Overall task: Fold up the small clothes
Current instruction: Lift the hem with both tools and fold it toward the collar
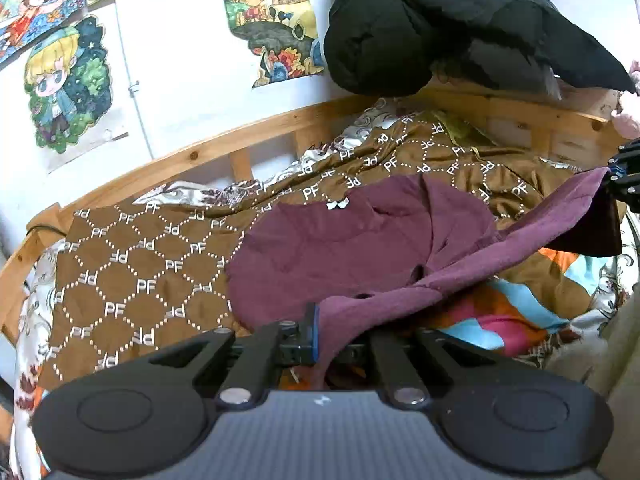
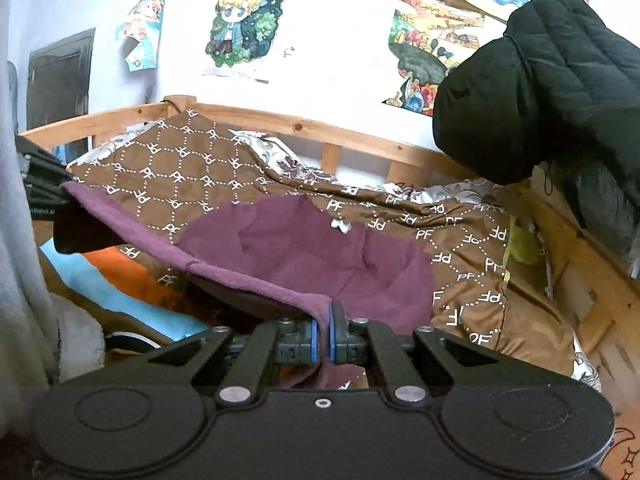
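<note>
Left gripper point(image 1: 320, 338) and right gripper point(image 2: 330, 330) both pinching purple garment point(image 1: 344, 248) hem; left's far finger hidden under cloth.

We see the garment point(image 1: 344, 248) lying on the quilt point(image 1: 144, 264), which covers the bed. Its near edge is lifted off the quilt, strung between the left hand-held gripper point(image 1: 320, 340) and the right hand-held gripper point(image 2: 330, 330). Behind the bed runs the bed rail point(image 1: 208, 152), with the drawings point(image 1: 68, 88) on the wall beyond. A padded coat point(image 1: 440, 24) hangs over the rail at the right.
</note>
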Available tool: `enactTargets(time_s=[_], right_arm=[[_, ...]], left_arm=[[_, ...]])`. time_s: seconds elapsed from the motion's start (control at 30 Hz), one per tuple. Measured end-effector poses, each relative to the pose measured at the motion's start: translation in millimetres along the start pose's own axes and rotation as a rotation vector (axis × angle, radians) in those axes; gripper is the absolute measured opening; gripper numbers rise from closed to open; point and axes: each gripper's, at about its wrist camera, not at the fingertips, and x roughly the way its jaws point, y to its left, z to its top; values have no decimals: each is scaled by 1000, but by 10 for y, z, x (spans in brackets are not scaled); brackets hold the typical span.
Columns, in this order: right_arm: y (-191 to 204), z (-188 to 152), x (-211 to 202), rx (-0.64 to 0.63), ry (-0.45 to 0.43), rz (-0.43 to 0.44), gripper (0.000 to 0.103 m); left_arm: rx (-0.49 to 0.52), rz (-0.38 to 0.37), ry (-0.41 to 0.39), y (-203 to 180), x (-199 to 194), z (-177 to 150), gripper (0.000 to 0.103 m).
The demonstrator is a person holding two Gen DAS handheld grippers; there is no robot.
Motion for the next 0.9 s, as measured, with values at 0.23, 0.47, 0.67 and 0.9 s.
enactTargets(time_s=[0.23, 0.47, 0.67, 0.9], right_arm=[[-124, 235, 379, -35, -47, -47, 5], [-570, 644, 1163, -55, -49, -62, 5], [-939, 1036, 2083, -104, 26, -66, 5], [-1303, 1050, 3053, -39, 160, 3, 6]], left_arm=[[27, 31, 17, 129, 469, 530, 5], [47, 70, 101, 407, 1321, 1163, 5], [29, 74, 206, 698, 2335, 1460, 6], [-6, 37, 313, 838, 3238, 1206, 8]])
